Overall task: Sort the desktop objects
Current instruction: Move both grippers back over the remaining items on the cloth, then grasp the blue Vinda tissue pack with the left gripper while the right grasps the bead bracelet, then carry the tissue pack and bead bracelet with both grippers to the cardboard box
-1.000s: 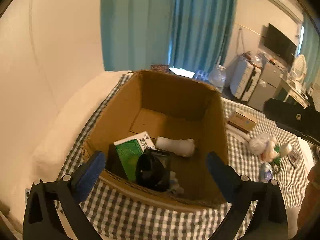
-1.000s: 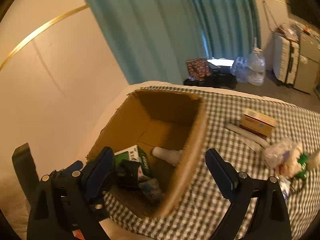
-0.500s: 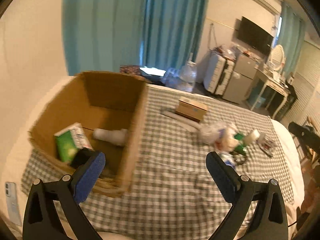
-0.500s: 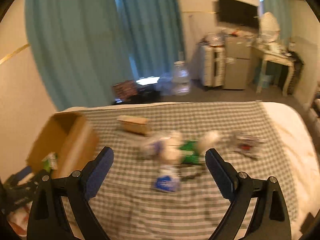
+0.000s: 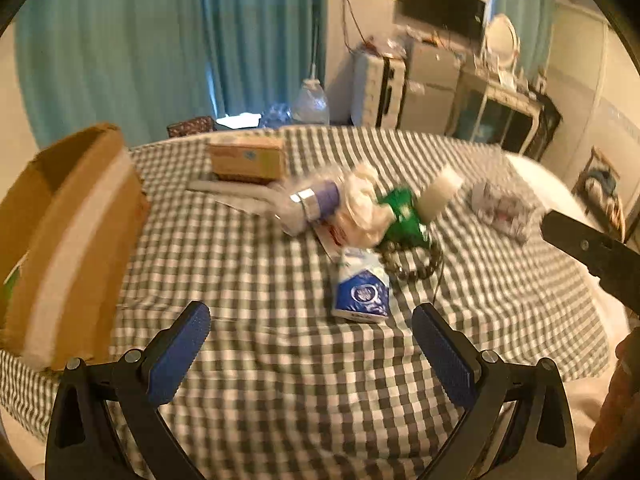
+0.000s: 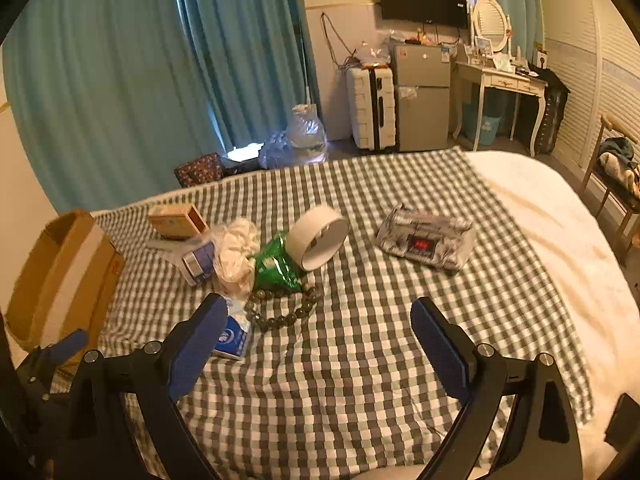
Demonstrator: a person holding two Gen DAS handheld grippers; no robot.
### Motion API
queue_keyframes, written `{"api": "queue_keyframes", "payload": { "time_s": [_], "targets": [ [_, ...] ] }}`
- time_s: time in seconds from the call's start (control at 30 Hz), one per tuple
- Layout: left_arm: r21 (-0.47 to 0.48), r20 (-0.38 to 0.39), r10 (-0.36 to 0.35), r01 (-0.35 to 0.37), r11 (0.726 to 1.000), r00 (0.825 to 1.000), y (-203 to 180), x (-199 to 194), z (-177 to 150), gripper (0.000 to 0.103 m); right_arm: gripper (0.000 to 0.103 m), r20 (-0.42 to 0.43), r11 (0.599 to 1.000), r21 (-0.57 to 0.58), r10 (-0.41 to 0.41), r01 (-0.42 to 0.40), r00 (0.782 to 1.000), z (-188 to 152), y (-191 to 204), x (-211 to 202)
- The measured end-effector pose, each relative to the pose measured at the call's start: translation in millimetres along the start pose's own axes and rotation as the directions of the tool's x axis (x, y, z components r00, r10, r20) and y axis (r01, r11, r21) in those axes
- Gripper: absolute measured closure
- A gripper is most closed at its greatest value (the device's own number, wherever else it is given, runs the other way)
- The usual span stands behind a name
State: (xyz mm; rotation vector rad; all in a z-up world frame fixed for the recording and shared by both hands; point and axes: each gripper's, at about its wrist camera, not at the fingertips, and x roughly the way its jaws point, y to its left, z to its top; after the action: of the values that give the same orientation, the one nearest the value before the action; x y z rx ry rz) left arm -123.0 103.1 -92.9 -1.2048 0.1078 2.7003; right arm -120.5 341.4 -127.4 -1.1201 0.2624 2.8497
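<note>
Both claws, left (image 5: 310,354) and right (image 6: 318,346), have swung away from the cardboard box (image 6: 60,276) toward the clutter; both spread, empty. Next pick probably the tissue pack (image 5: 361,290).

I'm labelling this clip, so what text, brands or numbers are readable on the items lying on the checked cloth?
None reads clearly.
Blue-and-white tissue pack: round emblem, lettering blurred.
Small cardboard box: blue mark, unreadable.
Clear-wrapped packet: red label, too small.
Green packet: print illegible.
Big carton: reddish mark, unreadable.
</note>
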Motion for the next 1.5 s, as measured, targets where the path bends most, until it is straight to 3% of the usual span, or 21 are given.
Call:
{"api": "queue_keyframes", "payload": {
  "time_s": [0.4,0.5,0.57,0.63,0.73,0.8,0.87,0.97,1.13,1.3,1.5],
  "targets": [
    [0.025,-0.094,-0.019,0.021,0.999,0.995,-27,102,2,0.0,0.011,-0.142,0.999,-0.042,-0.007,0.002,0.99,-3,0,102],
    [0.023,-0.105,-0.018,0.02,1.0,0.994,-25,120,0,0.0,0.017,-0.193,0.998,-0.069,-0.012,-0.002,0.981,-5,5,126],
    [0.037,-0.107,0.005,-0.001,0.999,0.994,-24,128,-2,0.0,0.031,-0.222,0.995,-0.096,-0.012,-0.009,0.975,-7,10,139],
    [0.048,-0.121,0.005,0.001,0.999,0.993,-23,135,-6,0.001,0.034,-0.252,0.993,-0.112,-0.005,-0.024,0.968,-10,13,152],
    [0.044,-0.095,-0.002,0.006,0.999,0.995,-19,131,-10,0.015,0.041,-0.269,0.989,-0.146,-0.039,-0.001,0.962,-13,16,164],
    [0.054,-0.087,-0.004,0.008,0.999,0.996,-16,127,-11,0.027,0.049,-0.26,0.984,-0.177,-0.062,0.016,0.964,-14,18,165],
    [0.053,-0.084,-0.001,0.006,0.999,0.997,-12,123,-12,0.049,0.065,-0.253,0.979,-0.204,-0.08,0.028,0.964,-17,20,163],
    [0.036,-0.099,-0.001,0.005,0.999,0.995,-1,117,-12,0.05,0.092,-0.258,0.982,-0.187,-0.051,0.002,0.965,-18,20,155],
    [-0.018,-0.102,0.026,-0.028,0.999,0.994,29,99,-16,0.051,0.092,-0.258,0.992,-0.091,0.059,-0.085,0.964,-18,13,129],
    [-0.092,-0.086,0.034,-0.042,0.995,0.996,56,70,-15,0.051,0.092,-0.235,0.988,-0.087,0.108,-0.131,0.966,-22,20,94],
    [-0.095,-0.024,0.045,-0.048,0.994,0.999,60,35,4,0.051,0.092,-0.199,0.98,-0.08,0.162,-0.181,0.967,-22,32,57]
  ]
}}
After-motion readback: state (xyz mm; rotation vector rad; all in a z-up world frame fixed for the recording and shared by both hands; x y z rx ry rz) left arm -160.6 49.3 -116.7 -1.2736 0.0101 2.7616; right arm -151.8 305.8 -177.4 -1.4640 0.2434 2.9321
